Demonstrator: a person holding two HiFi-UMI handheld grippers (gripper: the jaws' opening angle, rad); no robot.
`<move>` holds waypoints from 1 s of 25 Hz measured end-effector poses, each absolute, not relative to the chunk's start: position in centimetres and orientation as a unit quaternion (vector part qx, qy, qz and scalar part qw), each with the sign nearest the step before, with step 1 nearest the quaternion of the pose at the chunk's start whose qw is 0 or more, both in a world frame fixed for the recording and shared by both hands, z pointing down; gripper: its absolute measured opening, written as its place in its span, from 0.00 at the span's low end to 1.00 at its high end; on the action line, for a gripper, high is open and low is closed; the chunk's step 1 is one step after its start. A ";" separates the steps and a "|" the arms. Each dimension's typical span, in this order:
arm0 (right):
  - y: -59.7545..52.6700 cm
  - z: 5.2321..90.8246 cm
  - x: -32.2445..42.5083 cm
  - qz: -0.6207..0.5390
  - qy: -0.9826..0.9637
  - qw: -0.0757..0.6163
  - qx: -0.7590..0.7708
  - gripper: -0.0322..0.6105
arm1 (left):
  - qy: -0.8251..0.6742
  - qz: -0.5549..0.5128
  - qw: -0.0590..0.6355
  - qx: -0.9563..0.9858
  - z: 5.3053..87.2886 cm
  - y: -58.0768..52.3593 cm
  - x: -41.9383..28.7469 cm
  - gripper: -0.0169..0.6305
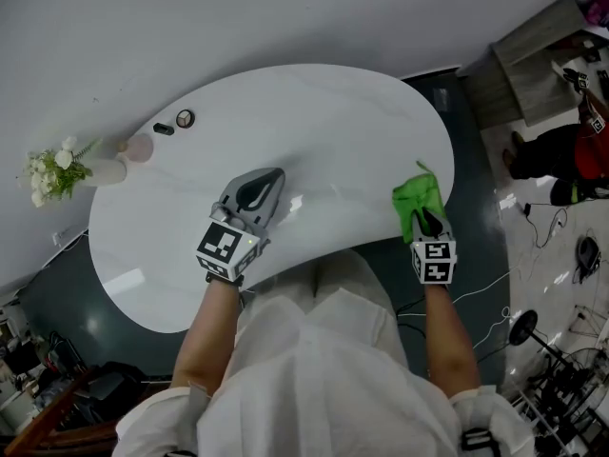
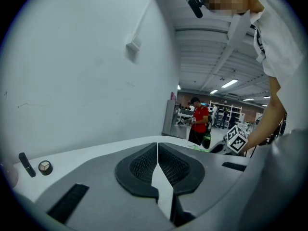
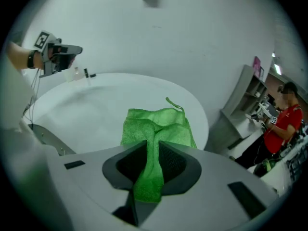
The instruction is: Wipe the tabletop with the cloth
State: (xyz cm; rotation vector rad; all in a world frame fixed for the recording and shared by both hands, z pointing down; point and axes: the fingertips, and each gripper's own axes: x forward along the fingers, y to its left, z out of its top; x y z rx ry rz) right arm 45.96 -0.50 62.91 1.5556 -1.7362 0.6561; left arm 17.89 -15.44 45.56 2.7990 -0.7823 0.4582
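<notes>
The right gripper squeezes the green cloth, which lies spread ahead of it at the tabletop's right edge. The left gripper is closed, empty.

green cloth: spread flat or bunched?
Bunched at one end: the right gripper pinches a gathered fold of the green cloth, while the rest fans out, wrinkled, on the white tabletop.

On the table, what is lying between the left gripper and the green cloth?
Nothing. In the head view, only bare white tabletop lies between the left gripper and the green cloth.
</notes>
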 end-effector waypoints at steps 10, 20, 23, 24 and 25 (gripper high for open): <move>-7.6 62.8 53.0 0.265 -0.580 0.346 0.688 0.16 | -0.303 0.153 0.094 0.936 44.8 -15.9 15.9 0.05; -20.0 62.3 42.3 0.235 -0.618 0.370 0.653 0.16 | -0.391 0.144 0.101 0.903 44.5 -15.5 5.6 0.05; -22.9 62.1 37.3 0.224 -0.635 0.372 0.639 0.16 | -0.414 0.139 0.109 0.893 44.7 -15.0 2.4 0.05; -23.8 62.0 35.8 0.221 -0.641 0.372 0.634 0.15 | -0.420 0.138 0.111 0.890 44.7 -14.8 1.5 0.05; -24.7 61.8 34.2 0.218 -0.646 0.373 0.630 0.16 | -0.425 0.136 0.112 0.888 44.7 -14.7 0.6 0.05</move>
